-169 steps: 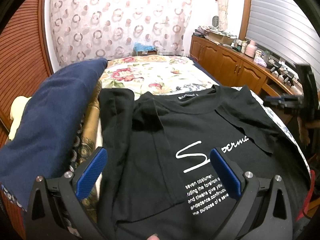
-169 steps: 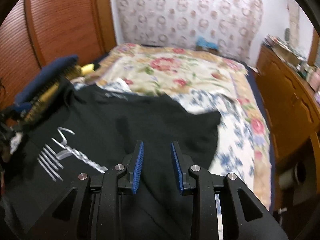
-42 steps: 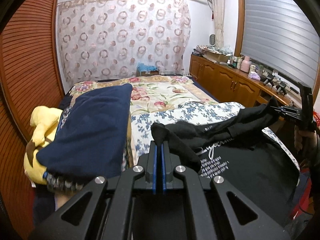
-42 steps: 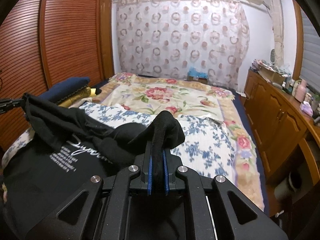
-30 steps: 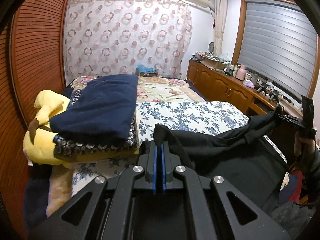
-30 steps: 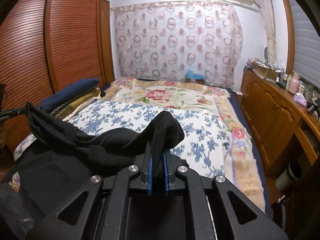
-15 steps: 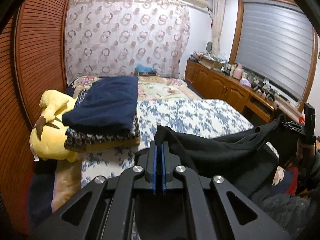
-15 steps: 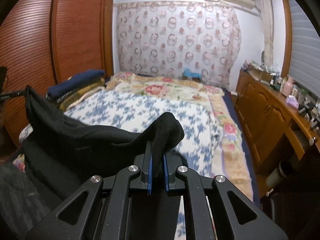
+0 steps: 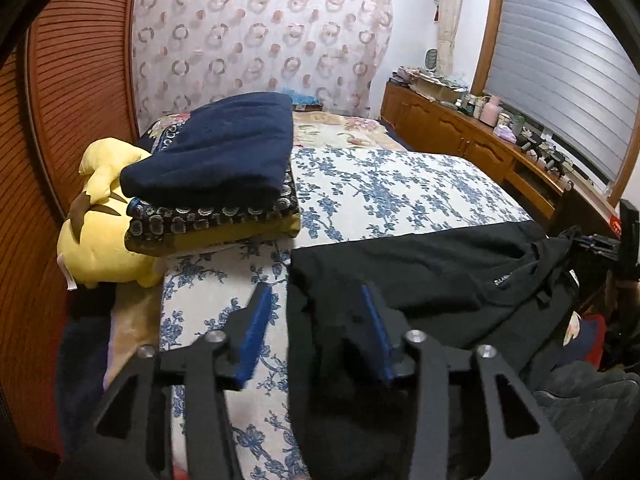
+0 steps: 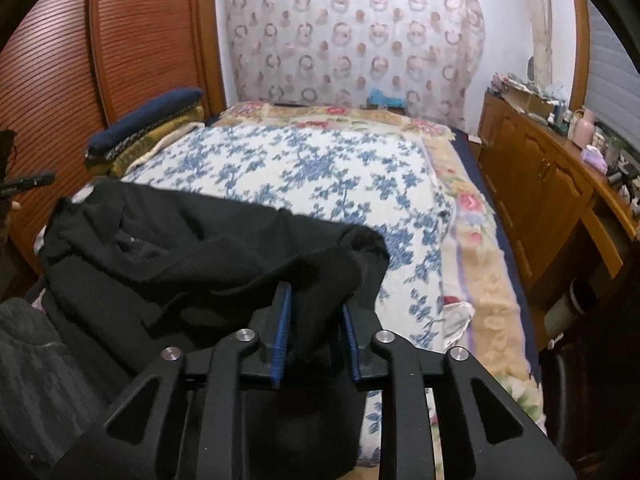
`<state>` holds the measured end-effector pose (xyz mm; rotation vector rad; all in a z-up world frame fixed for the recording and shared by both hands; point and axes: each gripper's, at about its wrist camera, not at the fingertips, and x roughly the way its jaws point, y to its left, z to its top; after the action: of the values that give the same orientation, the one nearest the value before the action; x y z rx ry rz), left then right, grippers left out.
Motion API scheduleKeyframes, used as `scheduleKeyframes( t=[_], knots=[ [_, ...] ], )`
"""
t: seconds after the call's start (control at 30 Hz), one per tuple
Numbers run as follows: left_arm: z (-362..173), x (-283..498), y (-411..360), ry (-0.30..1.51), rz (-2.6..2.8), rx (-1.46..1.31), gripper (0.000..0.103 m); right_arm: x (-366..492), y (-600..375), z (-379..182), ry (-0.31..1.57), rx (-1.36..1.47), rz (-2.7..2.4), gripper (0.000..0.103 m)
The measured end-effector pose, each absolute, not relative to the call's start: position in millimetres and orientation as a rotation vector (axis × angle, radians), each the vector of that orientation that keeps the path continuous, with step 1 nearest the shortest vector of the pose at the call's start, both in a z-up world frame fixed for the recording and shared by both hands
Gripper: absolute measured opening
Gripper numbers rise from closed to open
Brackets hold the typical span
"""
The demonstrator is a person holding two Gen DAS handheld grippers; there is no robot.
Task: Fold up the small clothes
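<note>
The black T-shirt (image 9: 420,272) lay limp on the bed's (image 9: 380,188) near edge — light, floppy cloth, best pinched at corners. Left tool (image 9: 316,336) gaped, released; right tool (image 10: 314,324) parted, cloth draped between.

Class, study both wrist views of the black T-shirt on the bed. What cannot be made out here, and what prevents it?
- Black T-shirt print: not visible in either view; the folded cloth shows only plain fabric.
- Its near hem: left wrist view, hidden behind the left gripper.
- Right gripper: cloth between the fingers; contact unclear through blur.
- Collar label: too small to read.
</note>
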<state>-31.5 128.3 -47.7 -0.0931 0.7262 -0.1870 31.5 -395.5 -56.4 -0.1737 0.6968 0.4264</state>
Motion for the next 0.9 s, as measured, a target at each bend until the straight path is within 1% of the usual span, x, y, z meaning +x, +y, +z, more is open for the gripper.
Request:
scheduleKeyframes(
  t=[0.07, 0.13, 0.17, 0.3, 0.43, 0.63, 0.9],
  knots=[
    [-48.4, -26.5, 128.8, 0.73, -0.192, -0.09, 0.053, 31.3, -397.9, -47.0, 0.675, -0.175, 0.406, 0.041],
    [-50.4, -18.1, 128.3, 0.735, -0.188, -0.084, 0.054, 30.6, -399.0, -35.8, 0.64, -0.175, 0.407, 0.048],
    [-51.5, -14.4, 127.5, 0.737, -0.188, -0.081, 0.054, 32.3, -398.8, -31.7, 0.629, -0.178, 0.407, 0.05],
    [-60.2, 7.3, 125.1, 0.757, -0.189, -0.082, 0.054, 47.0, -390.2, -20.3, 0.603, -0.215, 0.379, 0.051],
    [-71.3, 28.6, 119.4, 0.791, -0.187, -0.066, 0.054, 69.2, -385.8, -22.7, 0.607, -0.211, 0.379, 0.051],
    [-87.9, 50.3, 114.6, 0.842, -0.184, -0.058, 0.054, 111.4, -378.8, -49.7, 0.699, -0.197, 0.396, 0.051],
    [-105.4, 66.7, 114.6, 0.904, -0.17, -0.063, 0.054, 137.6, -378.1, -90.2, 0.833, -0.19, 0.399, 0.051]
  ],
)
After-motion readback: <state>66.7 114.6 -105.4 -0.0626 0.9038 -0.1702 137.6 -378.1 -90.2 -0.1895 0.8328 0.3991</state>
